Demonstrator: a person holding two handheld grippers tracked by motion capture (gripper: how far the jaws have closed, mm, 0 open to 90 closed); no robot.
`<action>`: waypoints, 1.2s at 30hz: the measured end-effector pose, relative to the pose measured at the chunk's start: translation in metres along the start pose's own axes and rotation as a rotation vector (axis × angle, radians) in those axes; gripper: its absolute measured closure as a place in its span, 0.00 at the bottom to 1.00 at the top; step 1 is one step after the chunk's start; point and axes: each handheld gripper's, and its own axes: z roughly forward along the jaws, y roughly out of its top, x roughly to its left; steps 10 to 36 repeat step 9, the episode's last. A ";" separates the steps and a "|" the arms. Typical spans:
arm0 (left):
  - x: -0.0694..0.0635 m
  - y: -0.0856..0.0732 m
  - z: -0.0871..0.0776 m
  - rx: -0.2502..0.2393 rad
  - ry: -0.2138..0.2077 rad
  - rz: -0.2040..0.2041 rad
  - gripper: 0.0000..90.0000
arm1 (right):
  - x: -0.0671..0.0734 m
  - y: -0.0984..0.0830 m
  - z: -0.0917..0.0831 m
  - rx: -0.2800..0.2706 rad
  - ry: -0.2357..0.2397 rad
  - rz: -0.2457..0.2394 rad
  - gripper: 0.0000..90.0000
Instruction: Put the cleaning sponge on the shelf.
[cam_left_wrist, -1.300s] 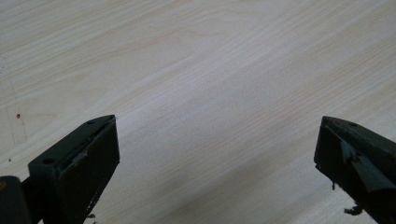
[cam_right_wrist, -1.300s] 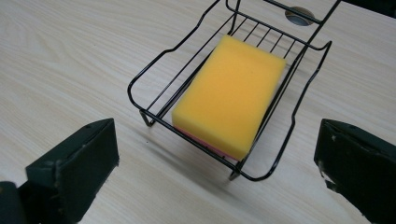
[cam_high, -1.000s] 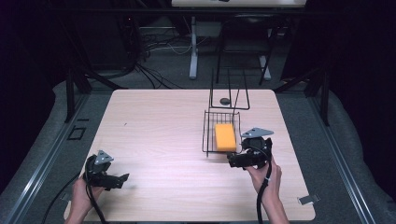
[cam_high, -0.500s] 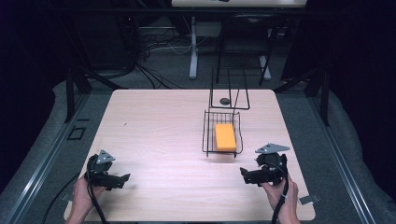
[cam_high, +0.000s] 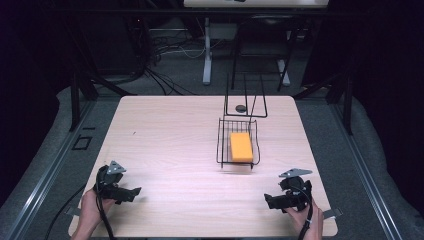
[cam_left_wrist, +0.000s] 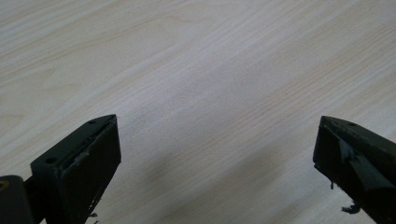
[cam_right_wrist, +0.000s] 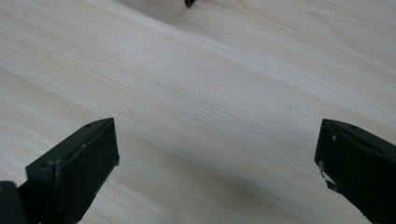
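Observation:
An orange block (cam_high: 241, 146) lies inside a black wire basket (cam_high: 220, 145) right of the table's middle. My right gripper (cam_high: 268, 201) rests near the front right corner, well short of the basket, and points left. In the right gripper view its jaws stand wide apart over bare wood, so the right gripper (cam_right_wrist: 217, 154) is open with nothing between them. My left gripper (cam_high: 135, 192) sits at the front left corner and points right. Its own view shows the left gripper (cam_left_wrist: 217, 154) open over bare tabletop.
A taller black wire frame (cam_high: 246, 97) stands behind the basket, with a small dark round thing (cam_high: 241, 107) on the table inside it. The light wood table (cam_high: 170, 150) has its edges close to both hands. Stands and cables fill the dark floor beyond.
My right gripper has drawn back from beside the basket toward the front right corner of the table. The orange block stays in the basket. My left gripper has hardly moved.

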 end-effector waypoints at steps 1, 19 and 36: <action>0.000 0.000 0.000 -0.001 0.000 0.001 0.01 | -0.001 0.000 0.000 -0.004 0.001 0.003 0.00; -0.001 0.000 -0.001 -0.008 -0.002 0.003 0.00 | -0.001 0.000 0.003 0.013 -0.003 -0.005 0.00; -0.001 0.000 -0.001 -0.008 -0.002 0.003 0.00 | -0.001 0.000 0.003 0.013 -0.003 -0.005 0.00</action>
